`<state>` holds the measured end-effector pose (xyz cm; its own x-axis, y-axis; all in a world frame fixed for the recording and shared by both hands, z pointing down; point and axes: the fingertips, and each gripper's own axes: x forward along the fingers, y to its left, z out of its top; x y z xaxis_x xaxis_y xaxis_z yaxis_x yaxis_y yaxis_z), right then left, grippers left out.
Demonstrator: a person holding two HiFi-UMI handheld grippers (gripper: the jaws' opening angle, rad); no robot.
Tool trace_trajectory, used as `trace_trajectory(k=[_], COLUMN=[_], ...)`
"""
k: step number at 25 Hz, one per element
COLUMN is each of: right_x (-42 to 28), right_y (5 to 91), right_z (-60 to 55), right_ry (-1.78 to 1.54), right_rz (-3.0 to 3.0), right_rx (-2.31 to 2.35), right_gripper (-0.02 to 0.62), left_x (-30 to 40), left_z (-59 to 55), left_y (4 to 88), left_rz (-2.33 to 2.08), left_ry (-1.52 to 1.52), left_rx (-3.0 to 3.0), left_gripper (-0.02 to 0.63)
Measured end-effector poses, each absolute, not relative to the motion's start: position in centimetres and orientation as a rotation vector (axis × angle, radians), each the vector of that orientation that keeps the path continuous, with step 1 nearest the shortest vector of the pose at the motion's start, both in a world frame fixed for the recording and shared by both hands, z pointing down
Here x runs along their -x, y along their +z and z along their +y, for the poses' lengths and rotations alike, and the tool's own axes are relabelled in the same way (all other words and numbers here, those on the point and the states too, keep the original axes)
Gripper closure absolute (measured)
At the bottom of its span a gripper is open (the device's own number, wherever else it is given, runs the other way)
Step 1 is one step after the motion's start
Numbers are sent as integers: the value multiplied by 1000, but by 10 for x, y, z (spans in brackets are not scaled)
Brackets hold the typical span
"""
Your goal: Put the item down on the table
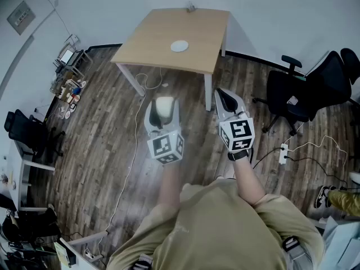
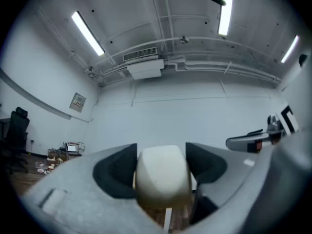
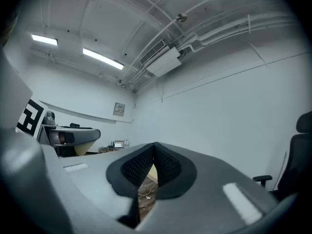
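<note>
Left tool [image 2: 162, 177] clamping cream item [image 2: 162, 179], right tool [image 3: 153, 172] closed, empty

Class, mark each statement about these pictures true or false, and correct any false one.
1. The left gripper holds a cream rounded item. True.
2. The right gripper has its jaws wide apart. False: they are together, with nothing between them.
3. The wooden table is bare. False: a white round disc lies on it.
4. A black office chair stands to the person's right. True.
</note>
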<state>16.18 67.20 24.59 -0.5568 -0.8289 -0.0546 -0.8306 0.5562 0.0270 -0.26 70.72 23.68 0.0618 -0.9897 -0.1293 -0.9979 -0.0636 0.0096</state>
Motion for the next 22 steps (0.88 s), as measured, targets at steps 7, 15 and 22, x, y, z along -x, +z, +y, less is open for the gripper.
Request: trace_trajectory(k=[7, 15, 22], right_x=[-212, -223, -231], right_y=[283, 286, 295], right_z=[629, 598, 569], right_ry=[-41, -148, -188], right_rz=[2791, 2758, 2750], right_rx=[1367, 1259, 1262], right_gripper=[589, 589, 589], left_x=[-54, -68, -76], left_z=[674, 646, 607], left_y=[248, 261, 264], left_rz=[2168, 2227, 2201], left_ry=[141, 74, 64], left_rx=[2182, 2164, 2204], left_gripper=[296, 296, 296])
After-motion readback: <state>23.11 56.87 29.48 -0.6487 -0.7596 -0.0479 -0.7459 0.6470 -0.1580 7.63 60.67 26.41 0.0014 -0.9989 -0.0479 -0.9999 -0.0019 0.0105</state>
